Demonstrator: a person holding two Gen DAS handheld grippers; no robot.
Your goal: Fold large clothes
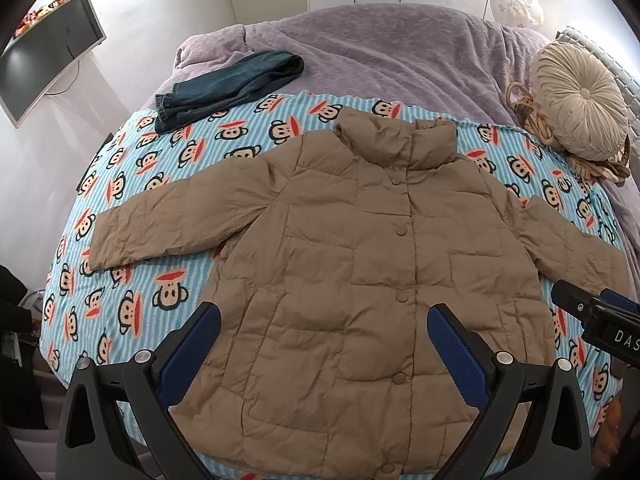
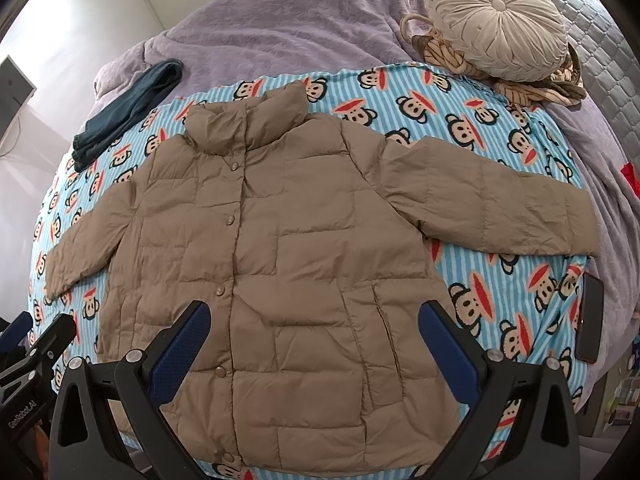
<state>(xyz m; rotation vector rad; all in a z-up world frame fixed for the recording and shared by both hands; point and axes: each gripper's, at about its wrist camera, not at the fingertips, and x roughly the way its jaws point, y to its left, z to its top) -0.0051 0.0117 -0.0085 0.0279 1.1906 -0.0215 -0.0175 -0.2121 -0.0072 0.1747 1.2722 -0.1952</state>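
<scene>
A tan quilted puffer jacket [image 1: 360,248] lies flat and buttoned, front up, on a blue striped monkey-print blanket [image 1: 132,184], both sleeves spread out to the sides and collar toward the far side. It also shows in the right wrist view [image 2: 288,248]. My left gripper [image 1: 324,332] is open and empty, hovering above the jacket's lower left front. My right gripper [image 2: 314,328] is open and empty above the jacket's lower right front near the pocket. The right gripper's body shows at the right edge of the left wrist view [image 1: 596,312].
Folded dark jeans [image 1: 228,84] lie at the blanket's far left corner on a purple bedspread [image 1: 380,48]. A round cream cushion [image 1: 576,108] sits on a woven basket at the far right. A dark phone [image 2: 590,316] lies near the bed's right edge. A monitor [image 1: 48,52] hangs at left.
</scene>
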